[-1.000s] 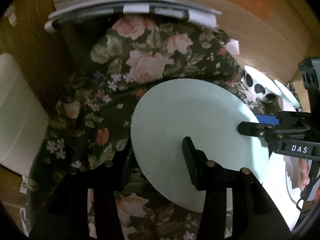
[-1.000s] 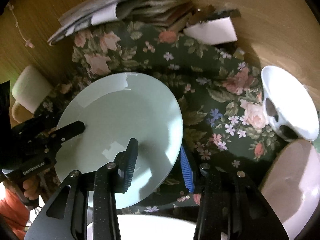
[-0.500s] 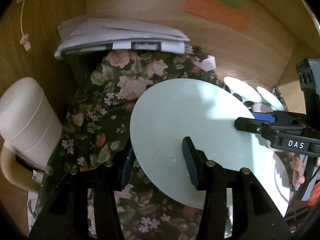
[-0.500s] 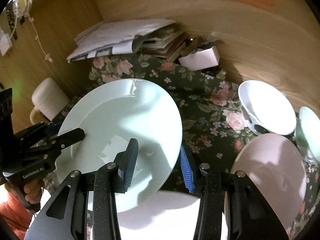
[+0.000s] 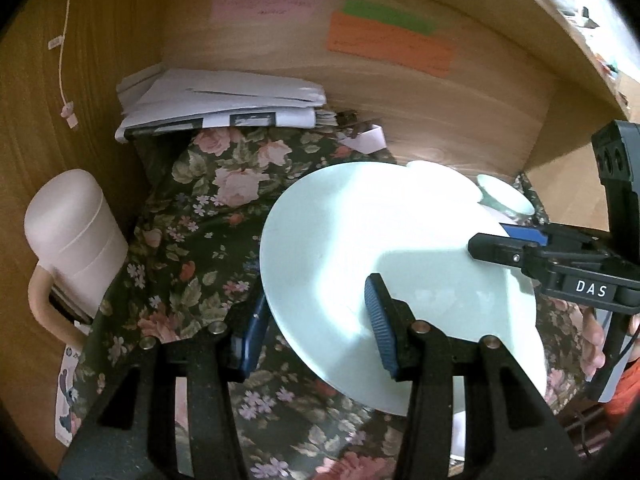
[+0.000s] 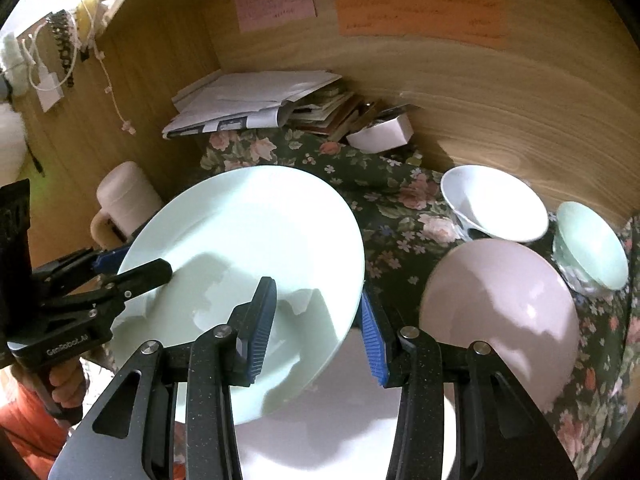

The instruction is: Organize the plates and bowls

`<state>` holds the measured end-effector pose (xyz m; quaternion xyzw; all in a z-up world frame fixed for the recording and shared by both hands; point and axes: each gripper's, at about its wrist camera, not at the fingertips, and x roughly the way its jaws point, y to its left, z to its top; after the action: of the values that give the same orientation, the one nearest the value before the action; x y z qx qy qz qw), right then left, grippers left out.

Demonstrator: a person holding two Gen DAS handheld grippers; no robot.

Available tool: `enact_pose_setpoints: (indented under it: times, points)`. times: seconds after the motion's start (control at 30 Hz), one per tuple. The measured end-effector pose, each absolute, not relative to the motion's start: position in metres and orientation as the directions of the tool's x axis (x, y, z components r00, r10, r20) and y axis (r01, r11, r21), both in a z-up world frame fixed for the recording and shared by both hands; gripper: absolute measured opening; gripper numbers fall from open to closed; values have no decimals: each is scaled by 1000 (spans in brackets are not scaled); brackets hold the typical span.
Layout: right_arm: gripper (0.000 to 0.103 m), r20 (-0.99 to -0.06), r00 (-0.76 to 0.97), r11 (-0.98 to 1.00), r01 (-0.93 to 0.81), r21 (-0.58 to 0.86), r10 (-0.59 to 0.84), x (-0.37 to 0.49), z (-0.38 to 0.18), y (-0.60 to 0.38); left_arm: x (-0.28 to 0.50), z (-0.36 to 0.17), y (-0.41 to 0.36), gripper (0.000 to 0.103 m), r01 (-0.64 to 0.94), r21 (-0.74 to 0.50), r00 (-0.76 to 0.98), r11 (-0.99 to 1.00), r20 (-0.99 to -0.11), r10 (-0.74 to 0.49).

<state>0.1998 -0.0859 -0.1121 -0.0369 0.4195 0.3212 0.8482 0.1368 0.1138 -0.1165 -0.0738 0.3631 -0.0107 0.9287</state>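
Plate (image 6: 248, 240), pale green and round, is held clear of the floral cloth (image 5: 192, 248) on the desk, tilted, and gripped at opposite rims by both tools. In the right wrist view the right gripper (image 6: 318, 322) is clamped on the plate's rim at about 5 o'clock, one finger over the upper face and the blue-padded finger under the edge; the left gripper (image 6: 132, 270) is clamped on the rim at about 9 o'clock. In the left wrist view the left gripper (image 5: 316, 324) straddles the near rim at 7 o'clock, and the right gripper (image 5: 504, 242) is seen on the rim at 3 o'clock. No long axis applies to a round plate; the governing relation is that a white plate (image 6: 352, 412) lies directly below the held one, towards 6 o'clock of the right wrist view, and is judged the likely stacking base. Neither hand is nearer; the load is shared. Containers were checked: a pink bowl (image 6: 504, 312) at 3 o'clock, a white bowl (image 6: 494, 204) at 2 o'clock and a pale green bowl (image 6: 592, 248) at the far right all appear empty. A stack of papers (image 6: 248, 100) lies at 12 o'clock, and a cream jug (image 5: 72, 236) stands at 9 o'clock of the left wrist view.
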Motion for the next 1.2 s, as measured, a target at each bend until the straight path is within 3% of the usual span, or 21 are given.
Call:
enact_pose_setpoints:
  times: [0.43, 1.2]
  points:
    - [38, -716, 462, 797, -564, 217, 523, 168, -108, -117, 109, -114, 85, 47, -7, -154, 742, 988, -663, -99]
    - [38, -763, 403, 822, -494, 284, 506, 144, -157, -153, 96, -155, 52, 47, 12, -196, 674, 980, -723, -153]
